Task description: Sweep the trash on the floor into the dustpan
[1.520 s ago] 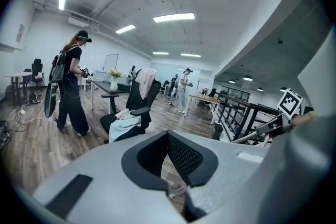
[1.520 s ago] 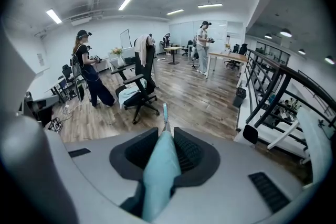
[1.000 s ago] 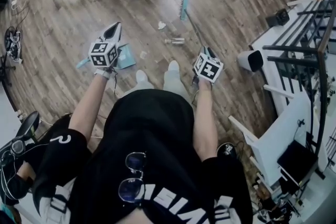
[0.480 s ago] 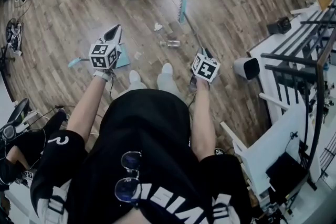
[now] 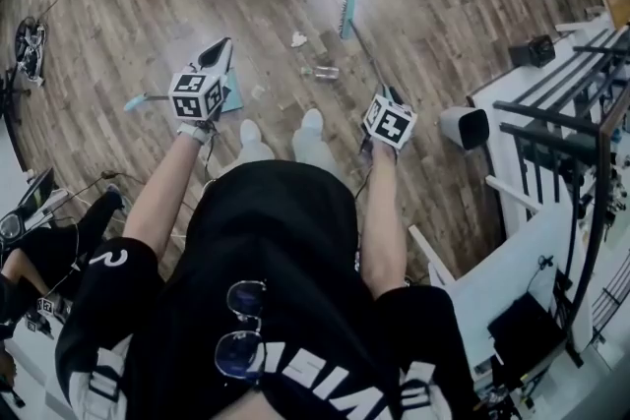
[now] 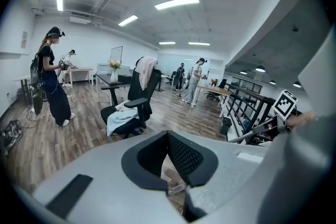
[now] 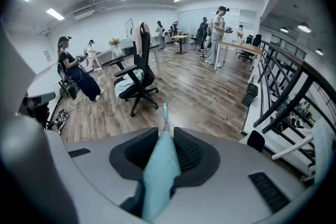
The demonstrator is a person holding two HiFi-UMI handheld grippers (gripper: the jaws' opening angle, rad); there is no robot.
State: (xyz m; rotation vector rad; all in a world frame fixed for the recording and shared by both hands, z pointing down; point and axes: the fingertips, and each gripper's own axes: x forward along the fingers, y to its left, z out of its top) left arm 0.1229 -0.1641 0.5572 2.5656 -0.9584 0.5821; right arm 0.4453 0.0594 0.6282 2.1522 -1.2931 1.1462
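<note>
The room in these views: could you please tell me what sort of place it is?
Probably an open-plan office or lab: wood-plank floor, a rolling office chair, desks and ceiling strip lights.

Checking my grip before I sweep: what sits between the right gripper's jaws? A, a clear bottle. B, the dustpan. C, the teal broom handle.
C: in the right gripper view, the right gripper has its jaws pressed on either side of the teal broom handle.
</note>
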